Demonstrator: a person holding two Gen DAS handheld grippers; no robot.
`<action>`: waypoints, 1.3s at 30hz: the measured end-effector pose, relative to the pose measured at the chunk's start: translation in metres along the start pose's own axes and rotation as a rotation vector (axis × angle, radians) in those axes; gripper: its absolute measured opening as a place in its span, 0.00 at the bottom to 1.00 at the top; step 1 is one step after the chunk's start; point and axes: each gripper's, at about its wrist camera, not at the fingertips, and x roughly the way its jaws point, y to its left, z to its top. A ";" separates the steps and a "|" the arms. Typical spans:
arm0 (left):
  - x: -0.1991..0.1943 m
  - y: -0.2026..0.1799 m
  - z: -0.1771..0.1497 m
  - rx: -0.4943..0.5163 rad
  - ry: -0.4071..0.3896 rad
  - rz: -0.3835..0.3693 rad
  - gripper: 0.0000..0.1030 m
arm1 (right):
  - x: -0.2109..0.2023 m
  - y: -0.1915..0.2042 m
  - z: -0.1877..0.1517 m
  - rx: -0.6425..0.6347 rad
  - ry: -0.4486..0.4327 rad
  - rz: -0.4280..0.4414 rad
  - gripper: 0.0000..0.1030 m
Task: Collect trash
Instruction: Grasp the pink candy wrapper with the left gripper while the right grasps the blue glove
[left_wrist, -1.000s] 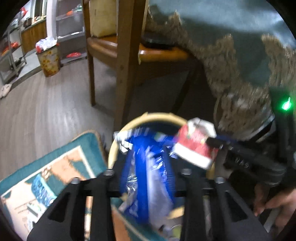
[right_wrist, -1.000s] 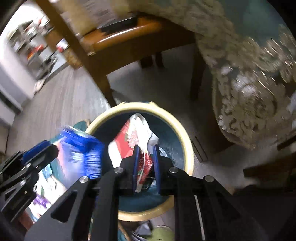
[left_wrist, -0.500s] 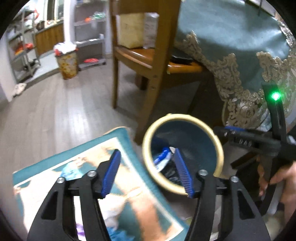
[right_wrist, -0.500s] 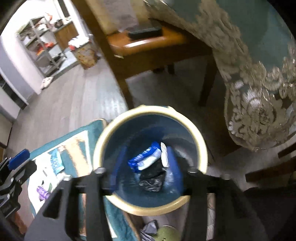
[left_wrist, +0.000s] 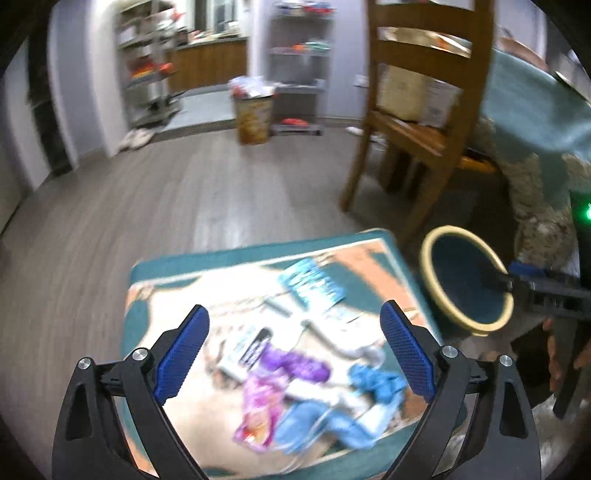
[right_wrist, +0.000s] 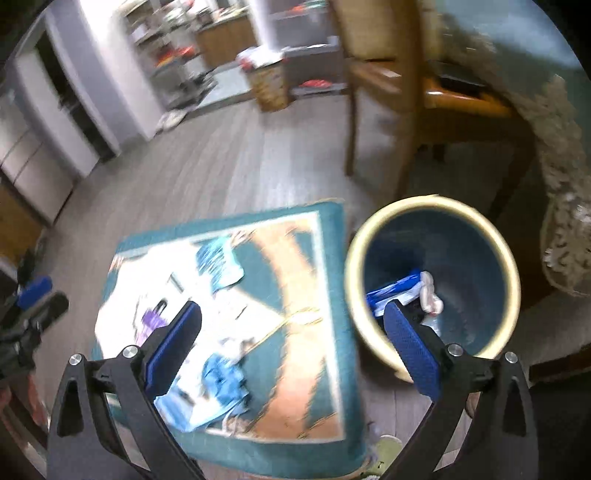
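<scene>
A round bin with a cream rim (right_wrist: 432, 201) stands on the floor right of a teal rug (right_wrist: 332, 295); it also shows in the left wrist view (left_wrist: 428, 266). Inside lie a blue wrapper (right_wrist: 395, 291) and a white-and-red wrapper (right_wrist: 430, 291). Several wrappers lie on the rug: a purple one (left_wrist: 291, 369), blue ones (left_wrist: 373, 384), a light blue packet (left_wrist: 314, 288). My left gripper (left_wrist: 295, 354) is open and empty above the rug's wrappers. My right gripper (right_wrist: 291, 343) is open and empty, between the rug and the bin.
A wooden chair (left_wrist: 417, 122) stands behind the bin, beside a table with a lace-edged teal cloth (left_wrist: 535, 122). A second, patterned bin (left_wrist: 253, 114) and metal shelves (left_wrist: 147, 66) stand far back across the wood floor (left_wrist: 147, 206).
Both grippers opened and dropped their wrappers into the bin, the left a blue one, the right a red-and-white one. Both then swung left, away from the bin, over the rug.
</scene>
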 end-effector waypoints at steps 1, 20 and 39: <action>-0.001 0.010 -0.006 -0.022 0.001 0.010 0.91 | 0.001 0.009 -0.008 -0.013 0.002 0.001 0.94; 0.073 0.063 -0.094 0.067 0.261 0.054 0.90 | 0.086 0.060 -0.073 -0.086 0.315 0.001 0.71; 0.103 0.048 -0.099 0.050 0.358 -0.048 0.11 | 0.093 0.066 -0.064 -0.144 0.332 0.093 0.17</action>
